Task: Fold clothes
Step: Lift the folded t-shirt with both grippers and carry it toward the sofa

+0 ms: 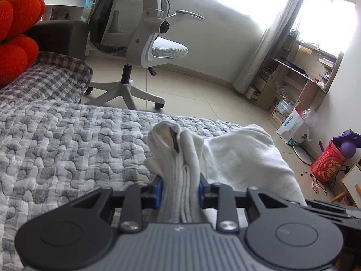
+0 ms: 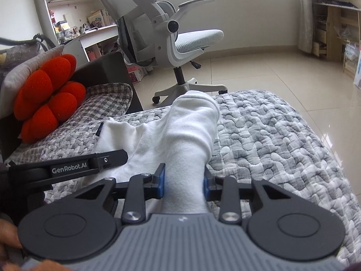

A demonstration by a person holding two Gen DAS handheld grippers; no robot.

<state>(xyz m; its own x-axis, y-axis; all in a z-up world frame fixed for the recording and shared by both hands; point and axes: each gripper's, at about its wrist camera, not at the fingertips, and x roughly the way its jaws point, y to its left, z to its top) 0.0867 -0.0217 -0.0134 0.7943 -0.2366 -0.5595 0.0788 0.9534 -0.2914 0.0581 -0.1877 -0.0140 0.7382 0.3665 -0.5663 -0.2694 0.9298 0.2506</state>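
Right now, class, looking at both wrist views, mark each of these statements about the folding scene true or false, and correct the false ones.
1. The left gripper is clamped on the white garment. True.
2. The right gripper is open and empty. False: it is shut on the same garment.
3. The quilt is grey checked. True.
4. The cushion is blue. False: it is red.
5. The office chair lies tipped over. False: it stands upright.

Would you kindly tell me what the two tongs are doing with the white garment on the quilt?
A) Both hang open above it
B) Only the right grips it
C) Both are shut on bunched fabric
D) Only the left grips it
C: the left tongs and the right tongs each pinch a bunch of the white garment between blue pads.
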